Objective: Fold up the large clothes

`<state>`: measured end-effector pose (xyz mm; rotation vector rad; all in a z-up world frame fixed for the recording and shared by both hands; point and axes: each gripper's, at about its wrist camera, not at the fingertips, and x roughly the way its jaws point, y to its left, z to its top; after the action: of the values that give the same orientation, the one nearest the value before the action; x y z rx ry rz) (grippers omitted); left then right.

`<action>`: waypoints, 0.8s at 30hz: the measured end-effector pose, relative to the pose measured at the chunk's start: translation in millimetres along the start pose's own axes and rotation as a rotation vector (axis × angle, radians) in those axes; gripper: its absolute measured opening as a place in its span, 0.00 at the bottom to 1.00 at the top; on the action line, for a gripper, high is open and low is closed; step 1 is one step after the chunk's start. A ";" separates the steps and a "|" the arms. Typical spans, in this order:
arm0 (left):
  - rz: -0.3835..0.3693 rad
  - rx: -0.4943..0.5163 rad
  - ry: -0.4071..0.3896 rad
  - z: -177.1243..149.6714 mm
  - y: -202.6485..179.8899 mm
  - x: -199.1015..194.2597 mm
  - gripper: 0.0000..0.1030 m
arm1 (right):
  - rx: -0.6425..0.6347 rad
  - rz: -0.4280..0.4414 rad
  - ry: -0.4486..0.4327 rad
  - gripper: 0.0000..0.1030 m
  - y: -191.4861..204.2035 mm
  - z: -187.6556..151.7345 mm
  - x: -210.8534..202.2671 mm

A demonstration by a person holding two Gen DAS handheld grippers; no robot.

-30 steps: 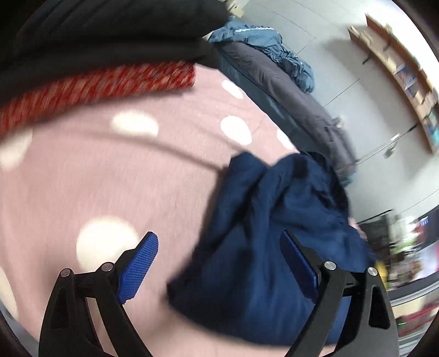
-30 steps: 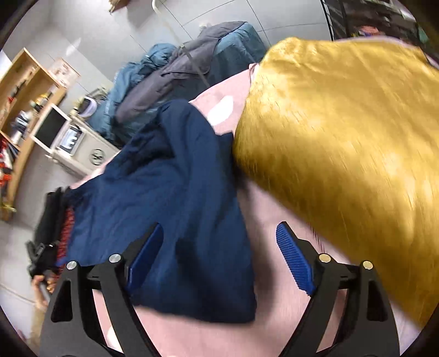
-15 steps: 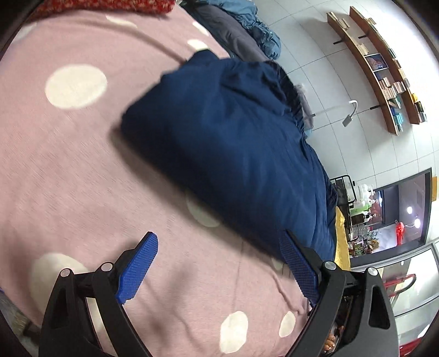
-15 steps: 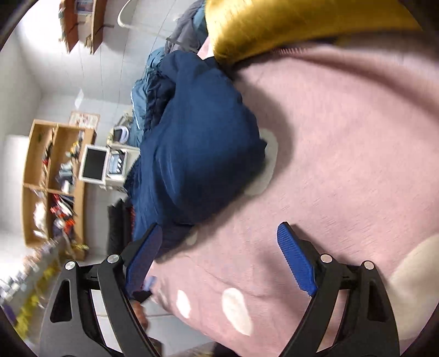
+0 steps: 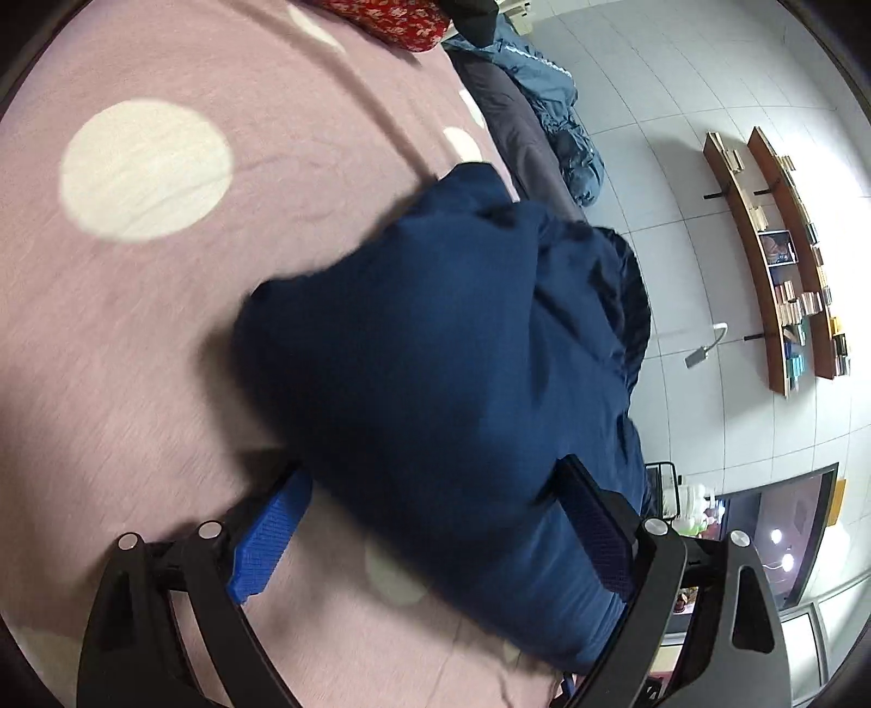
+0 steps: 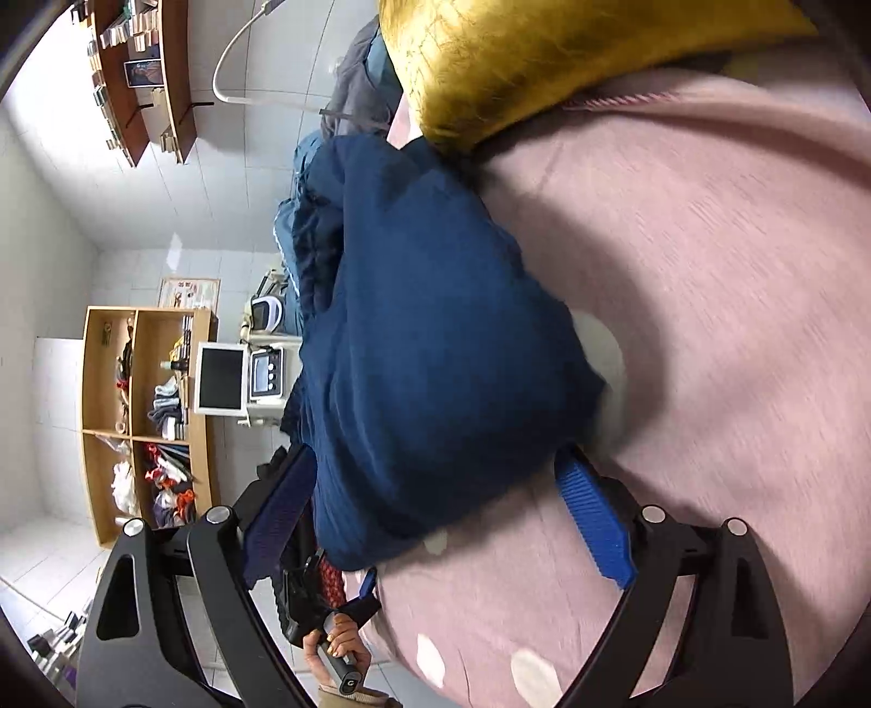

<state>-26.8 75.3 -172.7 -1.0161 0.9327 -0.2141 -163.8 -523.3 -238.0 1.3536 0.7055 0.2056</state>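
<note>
A folded garment point(image 5: 446, 392) is lying on a bedspread point(image 5: 136, 337), bulging up between the wide-standing fingers of the left gripper point(image 5: 435, 539). Beyond it a patterned cloth point(image 5: 392, 22) is sitting at the bedspread's far edge, and a heap of jackets point(image 5: 550, 109) is lying past that edge on the right. Wall shelves point(image 5: 784, 261) are hanging further right.

In the right wrist view the garment point(image 6: 435, 359) is lying between the opening fingers of the right gripper point(image 6: 435, 528), a cushion point(image 6: 544, 54) is resting on the bedspread point(image 6: 707, 272) behind it, and a shelf unit point(image 6: 141, 414) is standing at the left. A hand point(image 6: 337, 648) is showing below.
</note>
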 end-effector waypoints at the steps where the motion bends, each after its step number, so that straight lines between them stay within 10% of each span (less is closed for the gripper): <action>1: 0.002 0.011 0.000 6.9 -6.0 7.1 0.87 | -0.001 -0.020 0.001 0.86 2.9 3.5 6.4; 17: 0.094 0.035 -0.020 30.8 -36.2 54.6 0.89 | -0.042 -0.299 -0.169 0.95 33.8 13.9 65.1; 24: 0.213 0.164 -0.017 23.9 -64.8 47.4 0.51 | -0.055 -0.263 -0.139 0.46 33.4 15.6 56.7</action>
<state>36.4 29.1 -143.0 -0.7609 0.9841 -0.1019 -102.1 -498.6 -225.5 1.1970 0.7469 -0.0778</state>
